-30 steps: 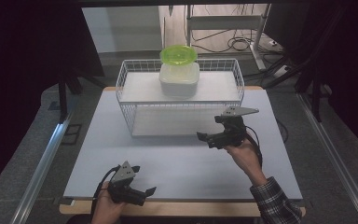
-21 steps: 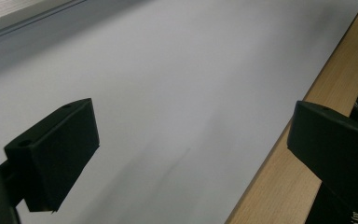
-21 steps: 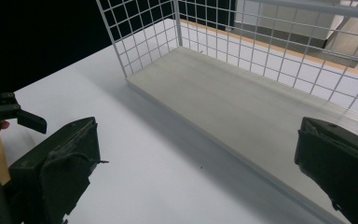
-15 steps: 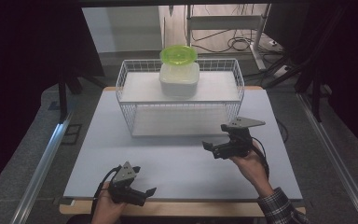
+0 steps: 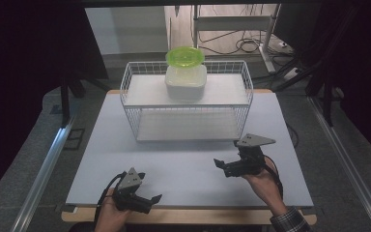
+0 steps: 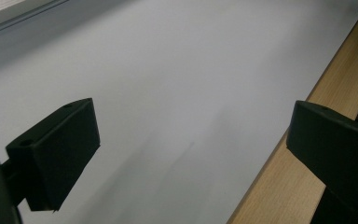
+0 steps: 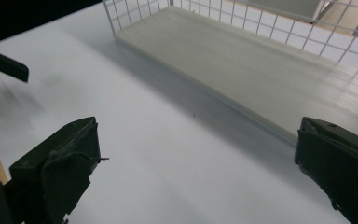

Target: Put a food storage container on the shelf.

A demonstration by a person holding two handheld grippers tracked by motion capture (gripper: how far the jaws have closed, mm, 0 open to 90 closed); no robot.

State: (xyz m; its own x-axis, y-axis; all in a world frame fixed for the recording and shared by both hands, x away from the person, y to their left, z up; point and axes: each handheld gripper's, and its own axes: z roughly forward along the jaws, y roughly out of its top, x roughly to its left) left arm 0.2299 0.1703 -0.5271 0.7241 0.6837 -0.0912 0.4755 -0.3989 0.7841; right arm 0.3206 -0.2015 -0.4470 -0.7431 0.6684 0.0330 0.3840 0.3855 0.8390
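Nearest to me, my left gripper [image 5: 150, 198] sits low at the near edge of the table [image 5: 101, 145], in my left hand [image 5: 108, 216], its jaws spread wide with nothing between them; in the left gripper view they frame bare white tabletop on one side and the wooden edge strip [image 6: 284, 158] on the other. A little farther in and off to the right, my right gripper [image 5: 221, 164] hangs just above the white surface, held from below by my right hand [image 5: 263, 181], the grey three-cornered plate on top of it. Its jaws are also wide apart and empty, pointing left across the table. In the right gripper view the lower shelf of the wire basket rack [image 7: 242, 60] lies just ahead of the jaws. Beyond both grippers, the wire basket rack stands toward the far side of the table, well apart from either claw. On its upper shelf rests a white lidded container [image 5: 185, 82], and a green bowl [image 5: 185, 56] sits on top of that, at the rack's far edge.
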